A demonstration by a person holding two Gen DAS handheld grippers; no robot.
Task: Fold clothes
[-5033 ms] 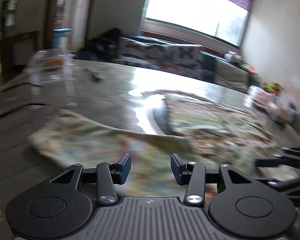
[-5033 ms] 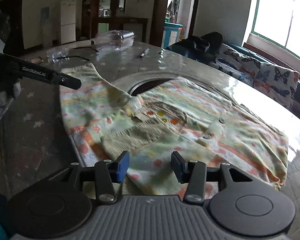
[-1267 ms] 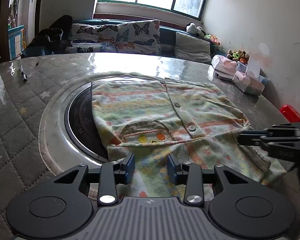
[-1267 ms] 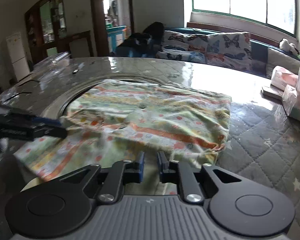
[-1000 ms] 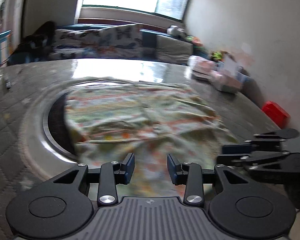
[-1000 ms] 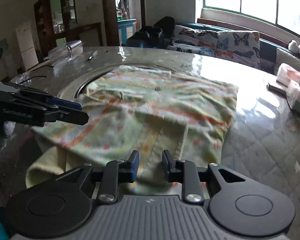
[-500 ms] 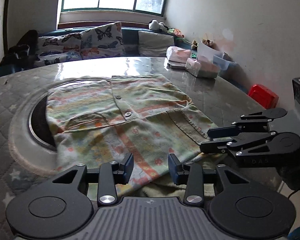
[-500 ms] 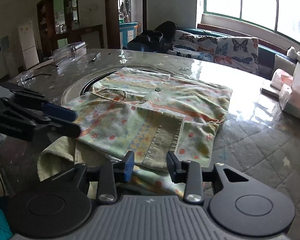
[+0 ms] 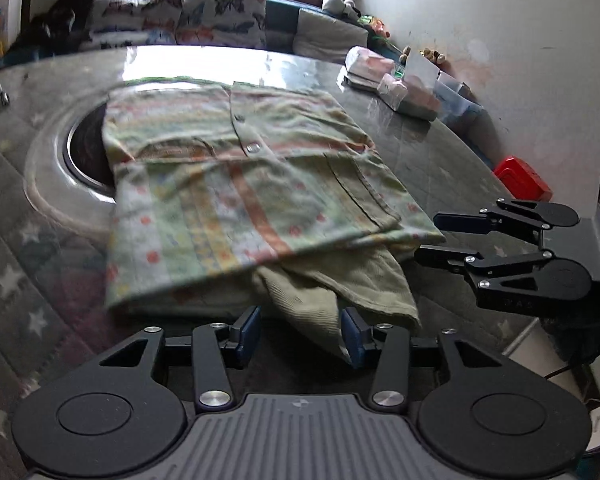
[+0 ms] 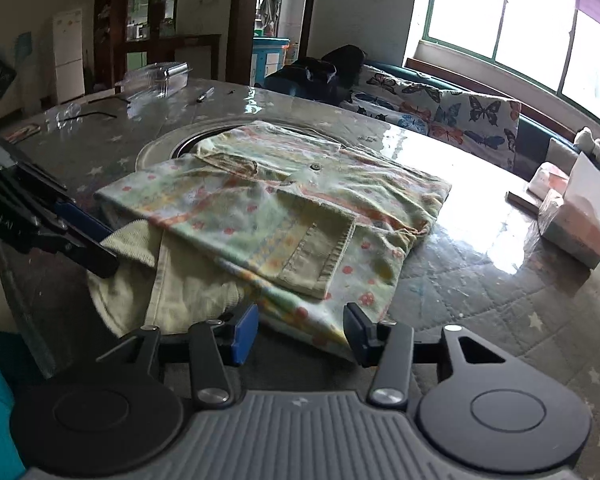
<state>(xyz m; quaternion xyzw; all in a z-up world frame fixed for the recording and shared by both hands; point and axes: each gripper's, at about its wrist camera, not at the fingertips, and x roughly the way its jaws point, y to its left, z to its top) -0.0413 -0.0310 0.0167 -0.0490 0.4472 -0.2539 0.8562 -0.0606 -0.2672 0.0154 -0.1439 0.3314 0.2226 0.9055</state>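
The shirt (image 9: 236, 184) is lying on the bench (image 9: 40, 184), ribbed hem (image 9: 340, 280) hanging nearest the left tongs (image 9: 300, 330); both left and right tongs (image 10: 302, 332) are gaping, released.

Shirt (image 9: 236, 196): pale green, with orange and yellow stripes and small red-orange dots; ribbed cuffs plain olive-green. Table (image 10: 500, 280): grey quilted cover with white stars, under a glossy sheet. Grippers: left (image 9: 300, 330) and right (image 10: 302, 334) black with blue pads. Cushions (image 10: 440, 108): white with blue, black and orange butterflies. Box (image 9: 522, 178): red. Fridge (image 10: 69, 54): white.
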